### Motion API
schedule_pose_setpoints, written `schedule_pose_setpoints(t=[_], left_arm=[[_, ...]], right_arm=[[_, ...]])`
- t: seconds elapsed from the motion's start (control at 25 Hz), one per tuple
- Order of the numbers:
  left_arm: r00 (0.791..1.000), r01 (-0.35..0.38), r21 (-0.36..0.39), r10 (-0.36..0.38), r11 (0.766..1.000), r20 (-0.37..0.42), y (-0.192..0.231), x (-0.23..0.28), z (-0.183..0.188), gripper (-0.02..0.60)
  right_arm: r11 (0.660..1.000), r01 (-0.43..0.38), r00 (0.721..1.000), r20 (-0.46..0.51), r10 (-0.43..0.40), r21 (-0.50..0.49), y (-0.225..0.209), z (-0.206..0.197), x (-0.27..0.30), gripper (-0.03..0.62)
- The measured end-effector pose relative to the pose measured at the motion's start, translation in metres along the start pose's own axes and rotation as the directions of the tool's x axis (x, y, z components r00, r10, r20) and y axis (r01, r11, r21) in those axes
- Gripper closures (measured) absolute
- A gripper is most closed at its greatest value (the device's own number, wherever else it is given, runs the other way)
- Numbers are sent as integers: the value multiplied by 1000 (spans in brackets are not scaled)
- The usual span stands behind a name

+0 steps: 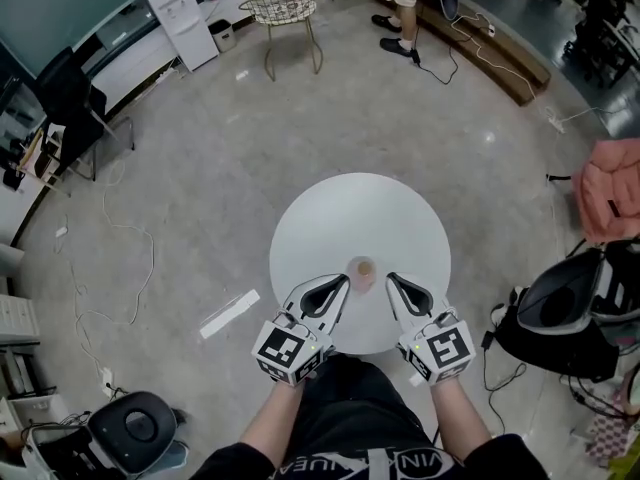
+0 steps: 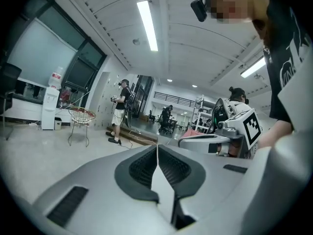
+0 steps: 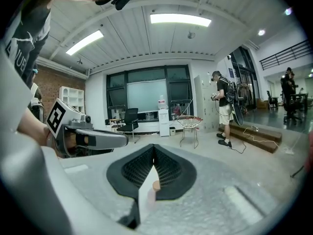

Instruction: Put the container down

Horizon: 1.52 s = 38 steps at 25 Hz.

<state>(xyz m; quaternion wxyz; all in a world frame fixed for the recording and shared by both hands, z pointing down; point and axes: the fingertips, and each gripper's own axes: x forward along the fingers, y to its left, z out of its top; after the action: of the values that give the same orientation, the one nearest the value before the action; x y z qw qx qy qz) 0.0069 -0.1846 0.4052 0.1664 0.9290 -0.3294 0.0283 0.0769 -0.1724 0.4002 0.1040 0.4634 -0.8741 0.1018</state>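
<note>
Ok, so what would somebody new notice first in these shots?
A round white table sits in the middle of the head view on a bare grey floor, with one small tan container standing towards its near edge. The left claw and the right claw flank the container, both shut and empty.

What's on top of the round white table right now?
One small container stands on the table by its near edge, between the left gripper and the right gripper. The grippers cover the tabletop beneath them, so that part is hidden.
</note>
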Motion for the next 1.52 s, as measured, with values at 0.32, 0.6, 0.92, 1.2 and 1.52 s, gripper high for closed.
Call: schedule_pose_setpoints(t=[0.32, 0.6, 0.92, 1.2, 1.52], left_arm=[[1000, -12, 42, 11, 999, 24, -6, 1, 31, 566], [997, -19, 31, 17, 999, 69, -3, -9, 46, 566], [993, -50, 54, 43, 997, 109, 5, -21, 65, 566], [989, -65, 58, 57, 996, 136, 13, -24, 74, 566], [988, -57, 58, 49, 997, 144, 11, -25, 76, 566]], right_arm=[[1000, 23, 1000, 21, -23, -3, -3, 23, -8, 588], [999, 27, 999, 44, -26, -19, 0, 41, -12, 588], [999, 41, 996, 78, -38, -31, 1, 58, -16, 588], [998, 60, 994, 98, -56, -31, -4, 66, -18, 588], [997, 58, 993, 105, -53, -44, -1, 70, -21, 588]])
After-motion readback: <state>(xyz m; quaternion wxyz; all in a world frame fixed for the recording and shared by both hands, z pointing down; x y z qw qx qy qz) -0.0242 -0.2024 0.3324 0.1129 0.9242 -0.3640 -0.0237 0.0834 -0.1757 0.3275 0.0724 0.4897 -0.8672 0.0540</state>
